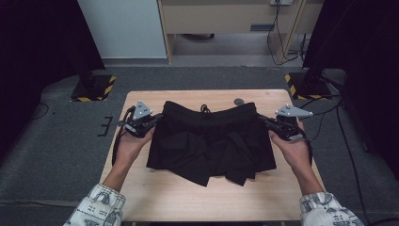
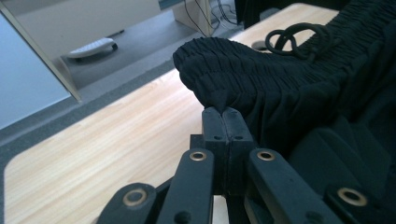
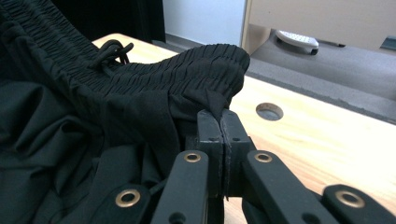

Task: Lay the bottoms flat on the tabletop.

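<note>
A pair of black fabric shorts with a gathered elastic waistband (image 1: 210,141) is spread across the middle of the pale wooden worktop (image 1: 188,197). Its waistband corners are clamped by the left gripper (image 1: 157,117) and the right gripper (image 1: 261,118), one at each end.

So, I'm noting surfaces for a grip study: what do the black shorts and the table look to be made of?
The shorts look like thin, matte woven fabric, perhaps synthetic: soft creases, no sheen, with a ribbed, gathered elastic waistband and a cord drawstring. The table looks like pale wood or wood-look laminate, smooth with a light satin finish: faint grain lines run along it. Which of the two, I cannot tell.
</note>
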Demonstrator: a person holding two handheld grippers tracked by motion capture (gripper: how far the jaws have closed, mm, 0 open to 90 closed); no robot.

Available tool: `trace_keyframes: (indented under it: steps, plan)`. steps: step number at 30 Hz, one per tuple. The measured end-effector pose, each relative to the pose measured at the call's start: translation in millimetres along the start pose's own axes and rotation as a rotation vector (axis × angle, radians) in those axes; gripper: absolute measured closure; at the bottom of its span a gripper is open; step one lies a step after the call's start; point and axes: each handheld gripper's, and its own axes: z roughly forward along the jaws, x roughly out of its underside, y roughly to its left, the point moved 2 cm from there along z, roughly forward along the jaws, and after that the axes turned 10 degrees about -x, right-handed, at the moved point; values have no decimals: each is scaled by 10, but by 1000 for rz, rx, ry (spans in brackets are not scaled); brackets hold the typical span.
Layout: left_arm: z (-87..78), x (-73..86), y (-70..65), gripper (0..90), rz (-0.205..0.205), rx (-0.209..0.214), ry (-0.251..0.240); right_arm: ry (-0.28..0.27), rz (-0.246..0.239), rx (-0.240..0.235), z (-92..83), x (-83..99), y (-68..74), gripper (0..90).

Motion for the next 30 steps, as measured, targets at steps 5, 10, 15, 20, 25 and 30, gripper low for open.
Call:
trace_keyframes:
  steps: [5, 10, 15, 20, 25, 30]
  plan:
    - [-13, -77, 10, 889, -3, 0, -9, -4, -10, 6, -58, -105, 15, 893]
    - [-8, -132, 30, 889, -3, -6, -13, -7, -30, 10, -106, -236, 48, 893]
    - [-14, -176, 58, 889, -17, -10, -27, -23, -55, 17, -204, -446, 88, 893]
    - [-37, -245, 80, 889, -24, -11, -40, -35, -92, 25, -312, -689, 137, 893]
    - [-59, -306, 103, 889, -29, -13, -50, -30, -112, 36, -337, -793, 154, 893]
    - [-63, -340, 110, 889, -21, -12, -43, -26, -95, 40, -295, -714, 97, 893]
